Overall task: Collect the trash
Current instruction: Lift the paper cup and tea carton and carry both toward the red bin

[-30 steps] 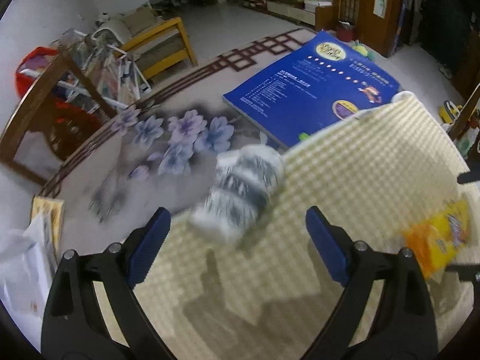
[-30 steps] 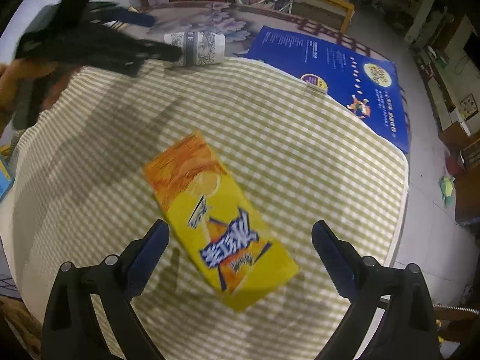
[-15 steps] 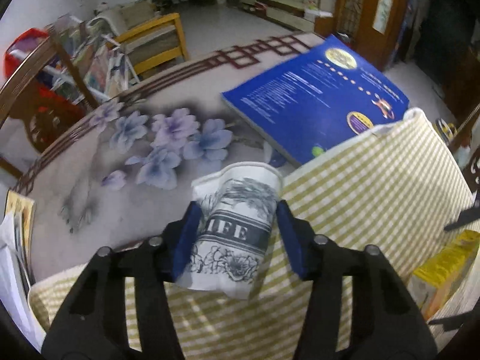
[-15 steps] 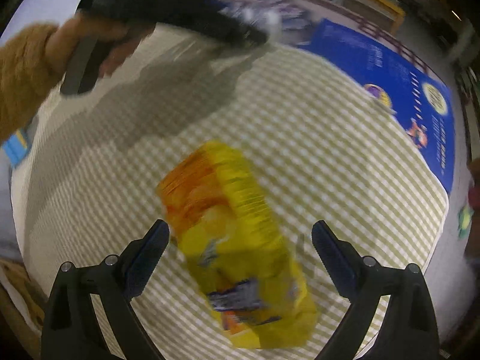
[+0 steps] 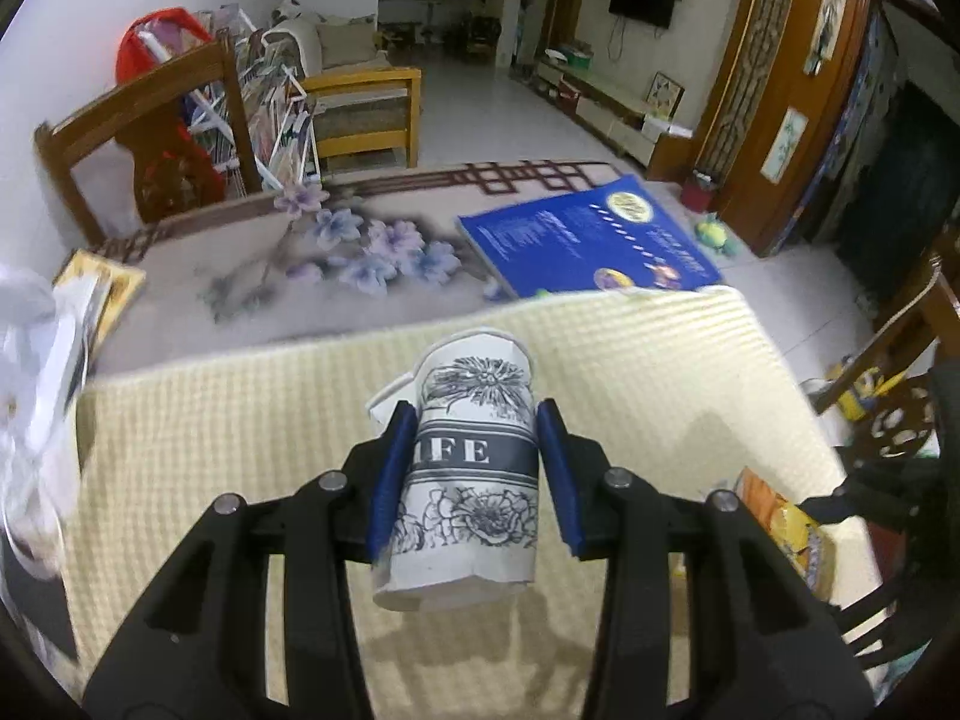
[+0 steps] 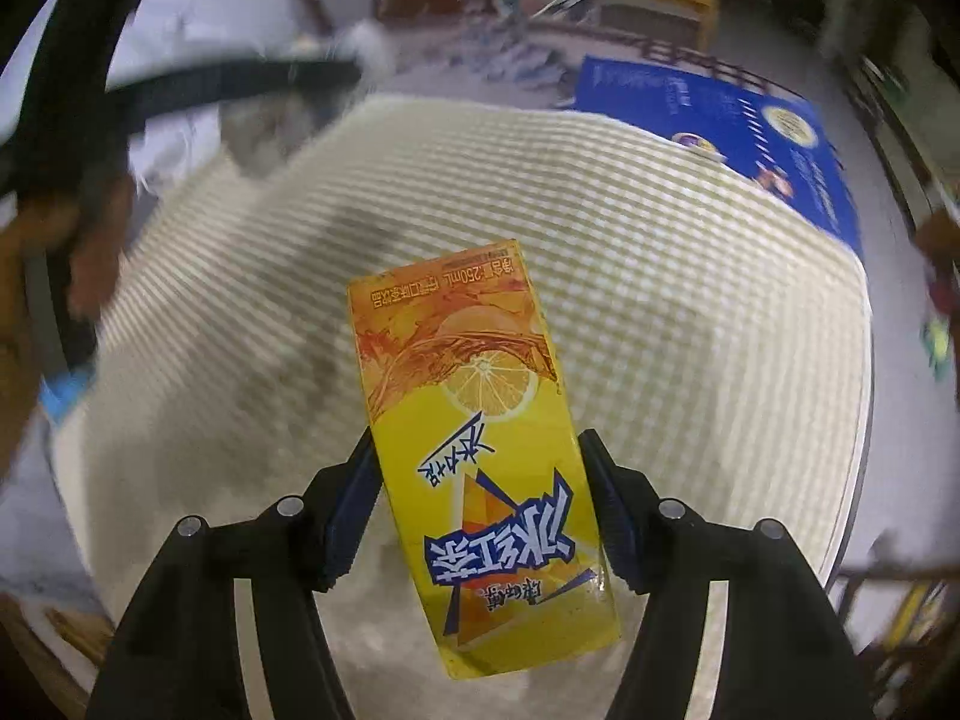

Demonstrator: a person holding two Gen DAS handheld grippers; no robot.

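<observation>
From the left wrist, the left gripper [image 5: 474, 468] has its blue fingers [image 5: 393, 474] pressed on either side of a crumpled paper cup [image 5: 474, 468] printed with grey flowers and a dark band, and the jaws are closing on it a little more. The cup hangs above the checked cloth [image 5: 252, 420] that covers the near part of the desk [image 5: 180, 324]; its shadow falls on the cloth underneath. Beyond the cloth lies a big blue book [image 5: 576, 240] on the flower-painted desk top, with a wooden chair [image 5: 138, 138] behind. At the right edge a corner of the yellow drink carton [image 5: 786, 534] shows.

From the right wrist, the right gripper [image 6: 486, 510] has the yellow drink carton [image 6: 480, 450] between its fingers [image 6: 354, 510], both pads against the carton's long sides, jaws closing. The carton sits over the checked cloth [image 6: 690, 300], its lemon picture pointing away. The blue book [image 6: 720, 120] lies past the cloth's far edge
</observation>
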